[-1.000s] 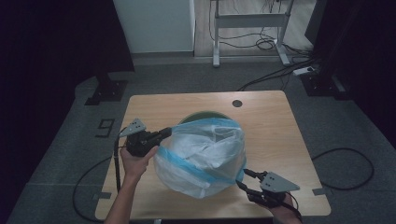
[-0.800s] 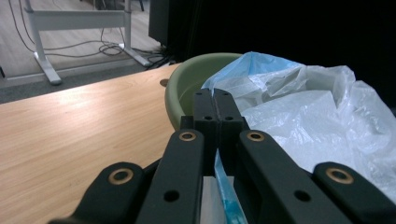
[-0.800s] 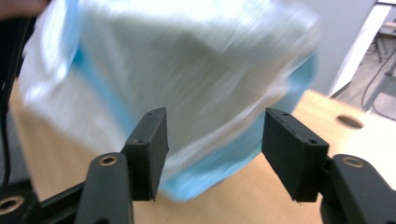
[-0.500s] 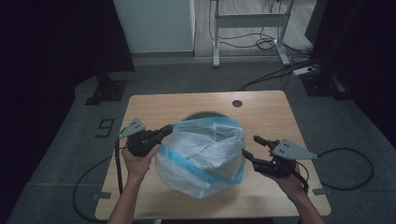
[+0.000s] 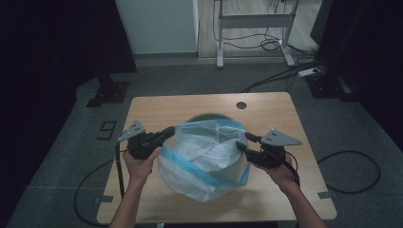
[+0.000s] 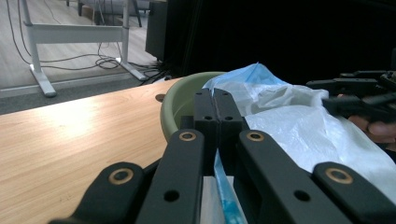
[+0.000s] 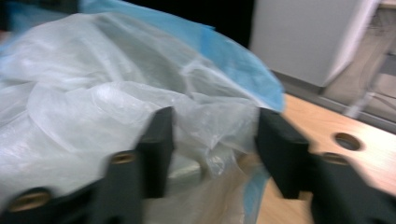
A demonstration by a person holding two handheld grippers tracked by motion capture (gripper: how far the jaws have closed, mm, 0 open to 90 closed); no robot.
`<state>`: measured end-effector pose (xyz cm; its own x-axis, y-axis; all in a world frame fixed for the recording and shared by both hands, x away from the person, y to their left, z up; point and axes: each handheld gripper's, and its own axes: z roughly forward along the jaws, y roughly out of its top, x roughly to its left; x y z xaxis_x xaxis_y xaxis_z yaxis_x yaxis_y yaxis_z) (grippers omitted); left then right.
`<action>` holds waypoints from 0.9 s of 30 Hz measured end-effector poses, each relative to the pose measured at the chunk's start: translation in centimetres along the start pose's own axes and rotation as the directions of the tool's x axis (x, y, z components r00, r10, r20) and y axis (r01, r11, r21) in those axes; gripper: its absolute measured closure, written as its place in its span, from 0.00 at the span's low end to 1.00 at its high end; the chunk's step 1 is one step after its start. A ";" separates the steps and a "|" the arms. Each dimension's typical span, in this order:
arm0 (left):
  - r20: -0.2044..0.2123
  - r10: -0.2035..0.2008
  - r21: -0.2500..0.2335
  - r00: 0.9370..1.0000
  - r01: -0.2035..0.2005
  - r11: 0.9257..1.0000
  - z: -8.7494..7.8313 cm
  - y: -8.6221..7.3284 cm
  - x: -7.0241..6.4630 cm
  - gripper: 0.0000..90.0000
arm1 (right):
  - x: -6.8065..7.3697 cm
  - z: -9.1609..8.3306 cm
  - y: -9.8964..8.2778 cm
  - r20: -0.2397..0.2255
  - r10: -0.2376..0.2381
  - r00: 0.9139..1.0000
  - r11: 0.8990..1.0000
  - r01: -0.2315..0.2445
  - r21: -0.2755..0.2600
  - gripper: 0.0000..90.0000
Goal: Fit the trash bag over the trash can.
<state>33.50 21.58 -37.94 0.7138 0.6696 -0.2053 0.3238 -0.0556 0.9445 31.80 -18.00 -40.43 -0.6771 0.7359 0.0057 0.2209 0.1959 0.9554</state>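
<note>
A white plastic bag (image 5: 204, 156) with a blue drawstring edge sits in a pale green bin (image 5: 209, 116) at the middle of the wooden table (image 5: 285, 114). My left gripper (image 5: 166, 132) is shut on the bag's left rim. In the left gripper view its jaws (image 6: 215, 100) pinch the blue edge (image 6: 225, 196), with the bin (image 6: 180, 105) just beyond. My right gripper (image 5: 242, 142) is at the bag's right rim. Its jaws (image 7: 212, 135) have just been closing and stand apart, with crumpled bag film (image 7: 93, 93) between them, not pressed.
A round cable hole (image 5: 241, 105) lies in the table's far right part. A white desk frame (image 5: 254, 21) and cables stand on the floor beyond. A "9" mark (image 5: 107, 129) is on the floor left of the table.
The right gripper rose from the table's near right corner and moved to the bag's right rim. The left gripper kept its hold in place.
</note>
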 end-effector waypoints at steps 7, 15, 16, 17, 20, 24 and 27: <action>-0.018 0.004 -0.012 1.000 -0.004 1.000 0.2 0.2 0.1 1.00 | -0.3 -0.1 0.5 0.075 -0.026 0.997 0.999 0.028 -0.016 0.94; -0.074 -0.038 -0.003 0.997 0.038 0.999 1.6 0.6 1.9 1.00 | -1.3 1.2 1.4 0.135 0.018 0.991 0.998 -0.010 -0.059 0.94; -0.080 -0.045 0.000 0.996 0.045 0.999 1.8 0.5 2.2 1.00 | -1.5 1.5 1.5 0.139 0.024 0.990 0.998 -0.016 -0.056 0.94; -0.083 -0.050 0.002 0.995 0.050 0.999 2.0 0.5 2.5 1.00 | -1.7 1.7 1.6 0.147 0.025 0.989 0.998 -0.017 -0.055 0.95; -0.098 -0.050 0.021 0.994 0.052 0.998 2.7 0.2 3.3 1.00 | -2.3 2.4 1.6 0.163 0.042 0.986 0.998 -0.033 -0.057 0.95; -0.108 -0.066 0.046 0.992 0.071 0.996 3.4 -0.5 4.1 1.00 | -3.1 3.3 1.2 0.183 0.066 0.981 0.997 -0.058 -0.050 0.96; -0.123 -0.074 0.078 0.990 0.084 0.993 3.8 -1.0 4.4 1.00 | -3.5 3.8 0.7 0.187 0.080 0.979 0.997 -0.074 -0.038 0.96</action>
<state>38.63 21.76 -40.74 0.6062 0.7579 -0.2411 0.4297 -0.0570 0.9012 36.98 -17.93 -40.93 -0.5142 0.8572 0.0269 0.2440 0.1162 0.9628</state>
